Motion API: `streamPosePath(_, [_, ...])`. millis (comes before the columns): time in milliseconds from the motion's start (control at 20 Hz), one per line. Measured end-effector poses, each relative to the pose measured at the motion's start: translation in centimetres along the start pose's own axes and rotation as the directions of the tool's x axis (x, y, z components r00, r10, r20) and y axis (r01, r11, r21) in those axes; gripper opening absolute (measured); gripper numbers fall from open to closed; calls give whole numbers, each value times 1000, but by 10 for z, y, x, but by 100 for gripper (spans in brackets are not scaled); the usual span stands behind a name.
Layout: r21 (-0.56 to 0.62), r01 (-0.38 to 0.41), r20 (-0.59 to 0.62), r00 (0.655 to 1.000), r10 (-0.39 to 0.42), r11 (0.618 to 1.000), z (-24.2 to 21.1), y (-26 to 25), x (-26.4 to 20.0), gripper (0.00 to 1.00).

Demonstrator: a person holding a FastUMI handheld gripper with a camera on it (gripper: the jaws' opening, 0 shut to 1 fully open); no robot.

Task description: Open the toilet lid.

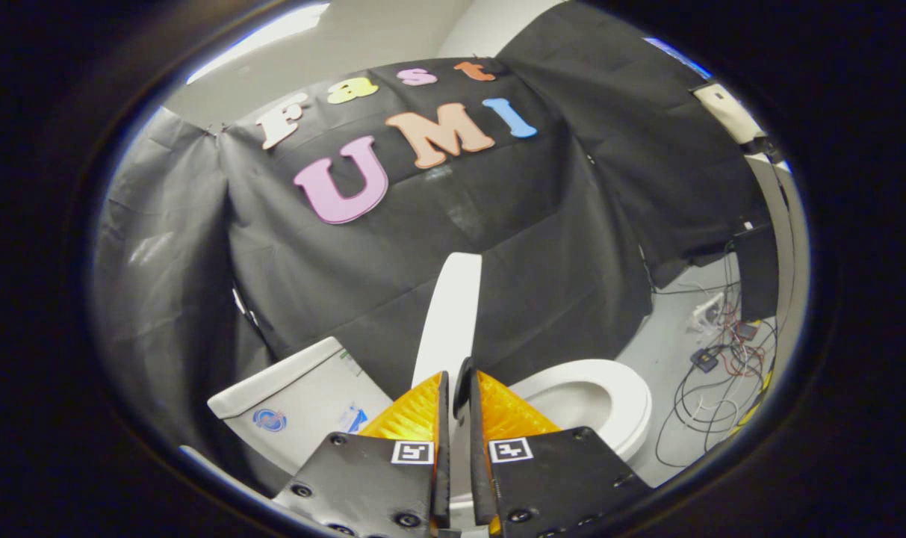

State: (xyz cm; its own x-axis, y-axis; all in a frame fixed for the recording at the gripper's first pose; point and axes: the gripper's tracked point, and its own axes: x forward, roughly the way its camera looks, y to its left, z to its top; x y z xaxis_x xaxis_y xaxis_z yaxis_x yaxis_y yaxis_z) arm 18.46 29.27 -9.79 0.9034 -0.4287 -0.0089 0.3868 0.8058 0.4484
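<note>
Black cloth wall all across the back, pale floor off to one side with a messy tangle of cables on it. White toilet lid raised, seen edge-on, sticking up from right between the fingers and running beyond them toward the cloth. Gripper with its fingers nearly together, only a slim gap, and the lid's edge sitting in that gap; looks clamped on it, both sides pressing. White toilet seat down flat, just beyond the fingers on the cable side. White tank on the other side of the lid, couple of small stickers on it, too blurry to make out.
</note>
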Motion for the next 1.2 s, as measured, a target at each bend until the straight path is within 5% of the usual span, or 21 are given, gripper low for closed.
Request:
streamPosePath(550, [-118, -141, -48, 989, 137, 983, 6, 73, 15, 15])
streamPosePath(1200, [-183, -356, -100, 934, 343, 916, -8, 144, 22, 19])
